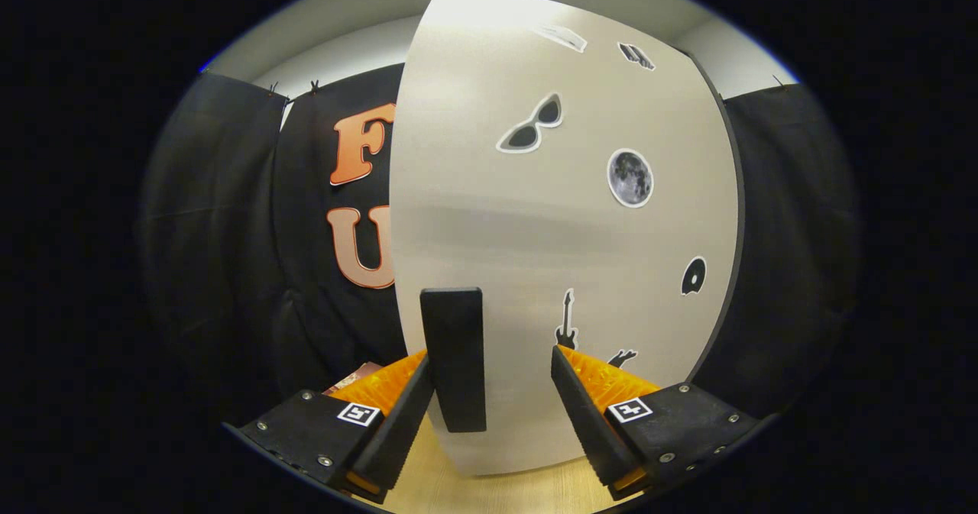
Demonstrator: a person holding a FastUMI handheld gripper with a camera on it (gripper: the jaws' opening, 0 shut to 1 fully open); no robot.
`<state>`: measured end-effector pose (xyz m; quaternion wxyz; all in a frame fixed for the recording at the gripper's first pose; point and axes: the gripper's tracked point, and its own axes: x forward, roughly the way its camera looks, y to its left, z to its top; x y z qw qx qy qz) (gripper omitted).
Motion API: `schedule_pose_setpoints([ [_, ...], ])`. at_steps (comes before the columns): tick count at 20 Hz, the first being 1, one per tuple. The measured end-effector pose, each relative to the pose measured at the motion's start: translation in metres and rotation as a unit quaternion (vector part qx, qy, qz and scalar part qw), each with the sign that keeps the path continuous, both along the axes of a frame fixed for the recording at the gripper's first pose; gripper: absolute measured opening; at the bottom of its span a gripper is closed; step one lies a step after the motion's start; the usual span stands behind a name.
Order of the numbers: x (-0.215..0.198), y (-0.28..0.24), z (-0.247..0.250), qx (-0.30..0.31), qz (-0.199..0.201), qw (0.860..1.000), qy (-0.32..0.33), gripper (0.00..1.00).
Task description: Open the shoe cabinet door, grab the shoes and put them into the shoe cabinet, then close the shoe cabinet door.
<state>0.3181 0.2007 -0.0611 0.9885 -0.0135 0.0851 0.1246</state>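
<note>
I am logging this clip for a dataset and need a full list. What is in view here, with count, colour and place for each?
cabinet door: one, off-white, upright just ahead of the fingers
door handle: one, black, vertical bar on the door, between the fingers, close by the left one
stickers: several, black, grey and white, scattered over the door's right half; sunglasses, moon, guitar and disc among them
floor: one, pale wood, under the door
booth cloth: black, behind and beside the door
gripper: one, fingers open, either side of the handle, not pressing on it
</note>
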Motion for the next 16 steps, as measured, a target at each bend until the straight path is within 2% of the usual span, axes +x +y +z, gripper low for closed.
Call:
schedule_pose_setpoints([
  [5, -0.040, -0.027, 0.042, -0.007, 0.002, 1.000, -0.030, 0.93],
  [10, -0.073, -0.068, 0.071, -0.013, -0.034, 0.998, -0.056, 0.93],
  [16, -0.104, -0.099, 0.075, -0.008, -0.062, 0.996, -0.062, 0.93],
])
